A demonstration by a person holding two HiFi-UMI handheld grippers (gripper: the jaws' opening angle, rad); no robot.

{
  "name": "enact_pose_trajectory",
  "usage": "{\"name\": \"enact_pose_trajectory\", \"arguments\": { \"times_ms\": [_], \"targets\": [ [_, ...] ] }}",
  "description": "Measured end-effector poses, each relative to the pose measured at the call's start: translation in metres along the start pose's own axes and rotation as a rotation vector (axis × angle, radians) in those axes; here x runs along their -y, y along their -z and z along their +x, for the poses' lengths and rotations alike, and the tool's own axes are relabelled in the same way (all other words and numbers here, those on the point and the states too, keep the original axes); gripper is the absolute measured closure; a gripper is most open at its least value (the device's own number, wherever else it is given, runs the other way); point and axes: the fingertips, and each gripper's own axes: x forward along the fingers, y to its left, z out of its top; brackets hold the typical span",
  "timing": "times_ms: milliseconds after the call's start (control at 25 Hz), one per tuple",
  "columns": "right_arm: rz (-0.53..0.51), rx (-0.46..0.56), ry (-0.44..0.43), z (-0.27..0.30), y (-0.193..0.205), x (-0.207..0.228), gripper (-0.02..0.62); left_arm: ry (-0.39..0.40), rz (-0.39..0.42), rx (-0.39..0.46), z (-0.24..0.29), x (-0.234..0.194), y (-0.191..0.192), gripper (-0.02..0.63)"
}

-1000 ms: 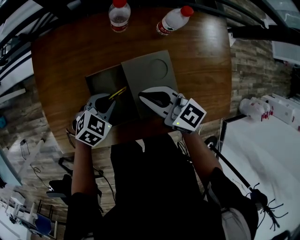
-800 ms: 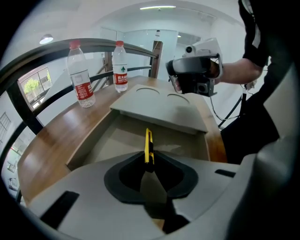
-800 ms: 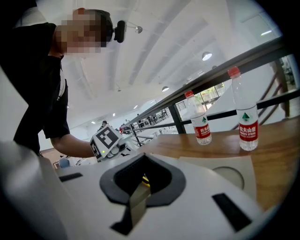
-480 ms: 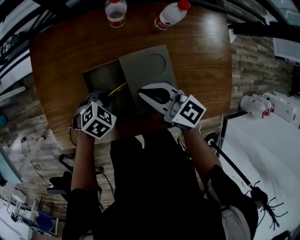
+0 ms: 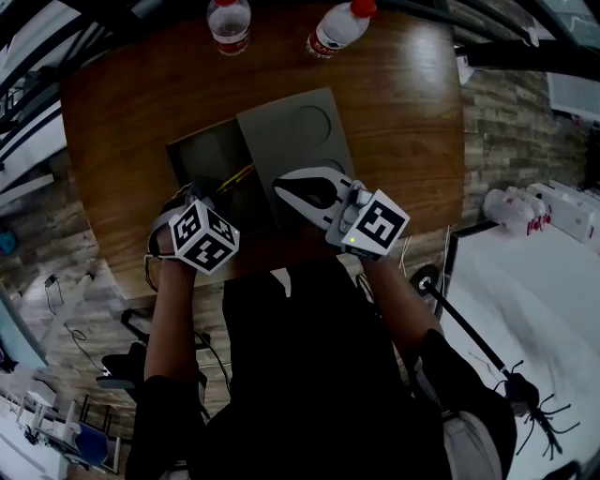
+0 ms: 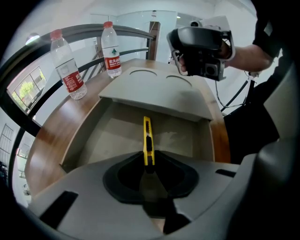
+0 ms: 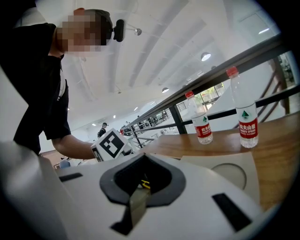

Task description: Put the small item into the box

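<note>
Since the frame a second earlier, the left hand-held gripper [image 5: 210,212] had tipped forward, so its marker cube now covered its jaws in the head view. The yellow utility knife [image 5: 237,177] kept its place in the box [image 5: 185,155]. In that view I saw the open grey box on the wooden counter [image 5: 403,112], its lid [image 5: 300,131] lying over the box's right side. The right hand-held gripper [image 5: 296,187] hovered over the lid's near edge. Two water bottles [image 5: 228,21] stood at the counter's far edge.

In the left gripper view, I read the jaws as pressed together on the near end of the knife [image 6: 147,138]. The rest of the knife stretched away over the floor of the box [image 6: 84,136]. The lid [image 6: 159,93] bridged the far side, and the bottles [image 6: 68,65] stood beyond it on the left.

In the right gripper view, that gripper's [image 7: 143,187] jaws were closed with nothing between them. A sliver of yellow showed just past their tips. The lid [image 7: 229,176] lay to the right, and the bottles [image 7: 200,123] stood on the counter [image 7: 281,136] behind it.
</note>
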Motion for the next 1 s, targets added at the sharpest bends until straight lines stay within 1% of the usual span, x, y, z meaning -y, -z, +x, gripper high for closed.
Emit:
{"name": "enact_pose_trajectory", "arguments": {
  "times_ms": [120, 200, 400, 480, 560, 680, 840, 1000],
  "targets": [
    [0.009, 0.002, 0.001, -0.002, 0.0, -0.001, 0.585, -0.001, 0.016, -0.038, 0.002, 0.003, 0.002, 0.506],
    [0.011, 0.002, 0.003, -0.004, 0.0, -0.001, 0.586, -0.005, 0.022, -0.046, 0.003, 0.003, 0.002, 0.503],
    [0.005, 0.003, 0.003, -0.005, 0.001, -0.003, 0.586, -0.003, 0.009, -0.035, 0.001, 0.002, 0.003, 0.499],
    [0.002, 0.006, 0.004, -0.004, -0.001, -0.002, 0.586, -0.01, -0.008, -0.007, -0.005, -0.001, 0.002, 0.5],
    [-0.005, 0.012, 0.004, -0.005, -0.006, -0.003, 0.586, -0.015, -0.048, 0.066, -0.019, -0.004, -0.003, 0.511],
    [-0.029, 0.034, -0.005, -0.007, -0.02, -0.009, 0.586, -0.021, -0.117, 0.21, -0.049, -0.008, -0.015, 0.543],
    [-0.086, 0.059, -0.025, -0.008, -0.05, -0.026, 0.586, -0.072, -0.138, 0.372, -0.099, -0.01, -0.035, 0.569],
    [-0.13, 0.118, -0.067, 0.0, -0.093, -0.061, 0.586, -0.124, -0.18, 0.572, -0.172, -0.016, -0.049, 0.588]
  ]
}}
